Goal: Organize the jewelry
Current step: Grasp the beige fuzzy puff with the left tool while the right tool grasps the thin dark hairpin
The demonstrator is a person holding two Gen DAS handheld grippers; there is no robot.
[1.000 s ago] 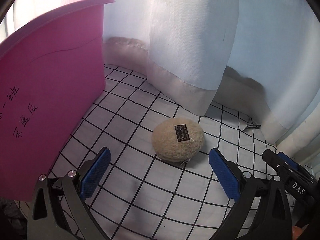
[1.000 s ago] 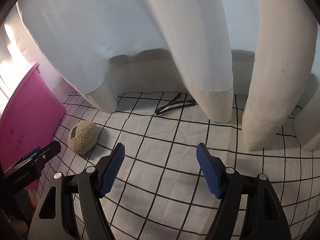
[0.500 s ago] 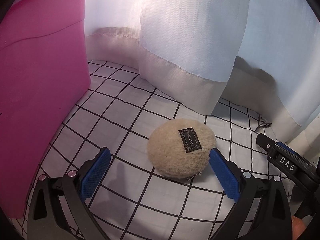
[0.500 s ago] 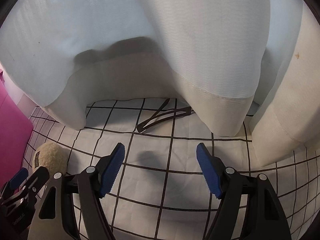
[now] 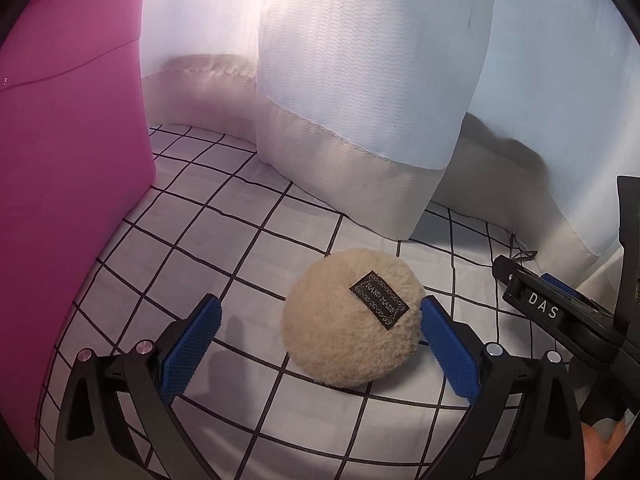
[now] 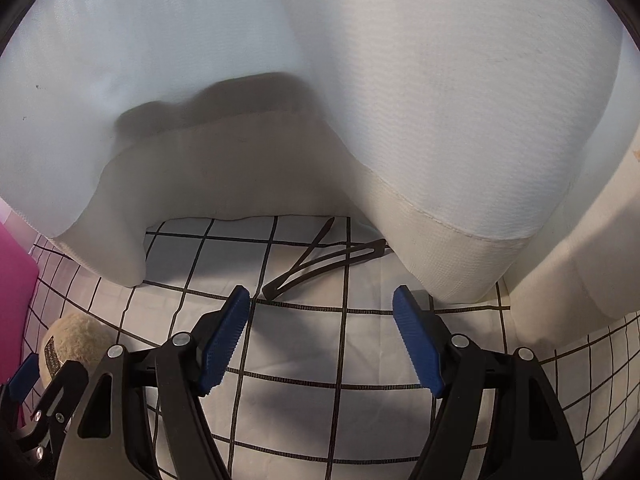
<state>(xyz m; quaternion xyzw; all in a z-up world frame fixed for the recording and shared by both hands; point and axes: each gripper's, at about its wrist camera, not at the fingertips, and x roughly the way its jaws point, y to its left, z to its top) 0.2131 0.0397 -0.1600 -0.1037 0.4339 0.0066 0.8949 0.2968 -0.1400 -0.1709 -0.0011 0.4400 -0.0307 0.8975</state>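
Note:
A round beige plush pouch [image 5: 352, 316] with a black "HAND MADE" label lies on the white grid cloth [image 5: 224, 236]. My left gripper [image 5: 320, 320] is open, low over the cloth; the pouch sits between its blue pads, against the right pad [image 5: 448, 352]. A dark brown hair clip [image 6: 320, 262] lies on the cloth just ahead of my right gripper [image 6: 322, 304], which is open and empty. The clip's far end runs under the curtain hem. The pouch also shows in the right wrist view [image 6: 76, 340] at lower left.
A tall pink plastic bin [image 5: 68, 168] stands close on the left. White curtain folds [image 5: 360, 100] hang down to the cloth along the back, and they also fill the right wrist view [image 6: 440, 120]. The right gripper's body [image 5: 560, 312] is at the left view's right edge.
Both grippers moved forward and lower. The pouch now sits between the left pads, and the hair clip is much closer to the right gripper. Both stayed open.

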